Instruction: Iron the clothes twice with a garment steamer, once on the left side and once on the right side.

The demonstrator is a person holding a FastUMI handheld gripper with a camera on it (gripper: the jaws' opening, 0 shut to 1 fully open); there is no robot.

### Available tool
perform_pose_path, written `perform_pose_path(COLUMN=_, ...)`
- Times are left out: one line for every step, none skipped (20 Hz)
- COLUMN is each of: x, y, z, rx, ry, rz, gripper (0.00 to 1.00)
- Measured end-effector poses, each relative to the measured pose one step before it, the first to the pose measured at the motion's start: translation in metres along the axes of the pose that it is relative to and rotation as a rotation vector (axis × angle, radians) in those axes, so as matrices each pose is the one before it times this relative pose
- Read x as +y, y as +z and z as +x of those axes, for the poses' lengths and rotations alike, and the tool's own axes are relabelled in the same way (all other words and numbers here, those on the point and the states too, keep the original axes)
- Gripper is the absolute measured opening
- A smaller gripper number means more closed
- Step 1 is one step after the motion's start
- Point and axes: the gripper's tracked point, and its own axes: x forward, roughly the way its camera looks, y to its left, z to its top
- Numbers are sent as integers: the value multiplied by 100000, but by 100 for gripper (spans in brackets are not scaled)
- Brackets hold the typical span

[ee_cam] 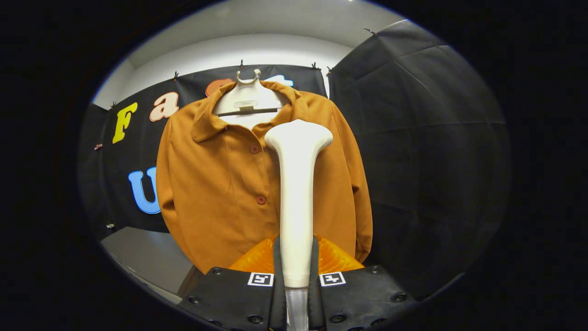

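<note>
An orange-brown buttoned shirt hangs on a pale hanger against the booth's back wall. A white garment steamer stands upright between my fingers, and my gripper is shut on its handle. The steamer's wide head is up near the collar, in front of the shirt's right half, just right of the button line. I cannot tell whether the head touches the cloth.
Black cloth walls close in behind and to the right of the shirt. A grey surface lies below the shirt's left side, with its edge running toward me.
</note>
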Motion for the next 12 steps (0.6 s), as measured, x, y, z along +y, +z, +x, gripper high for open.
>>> perform_pose_path(x=-132, y=-1119, z=-52, rx=2703, ry=-271, rz=49, gripper=22)
perform_pose_path(x=-177, y=-853, z=-307, rx=970, ry=-176, rz=505, gripper=22)
perform_pose_path(x=-179, y=-914, z=0, rx=1466, ry=-323, rz=493, gripper=21)
perform_pose_path(x=-244, y=-896, z=-108, rx=1454, ry=-424, rz=331, gripper=22)
perform_pose_path(x=-183, y=-816, z=-80, rx=1241, ry=-524, rz=193, gripper=22)
perform_pose_path(x=-194, y=-725, z=-98, rx=1382, ry=-593, rz=40, gripper=22)
perform_pose_path(x=-173, y=-652, z=-139, rx=885, ry=-460, rz=191, gripper=22)
perform_pose_path(x=-127, y=-647, z=-73, rx=1014, ry=-494, rz=-74, gripper=22)
perform_pose_path(x=-21, y=-671, z=-95, rx=878, ry=-415, rz=22, gripper=22)
perform_pose_path(x=25, y=-605, z=-47, rx=919, ry=-428, rz=0, gripper=22)
perform_pose_path(x=-96, y=-641, z=-104, rx=929, ry=-451, rz=55, gripper=22)
perform_pose_path(x=-81, y=-616, z=42, rx=973, ry=-515, rz=-146, gripper=22)
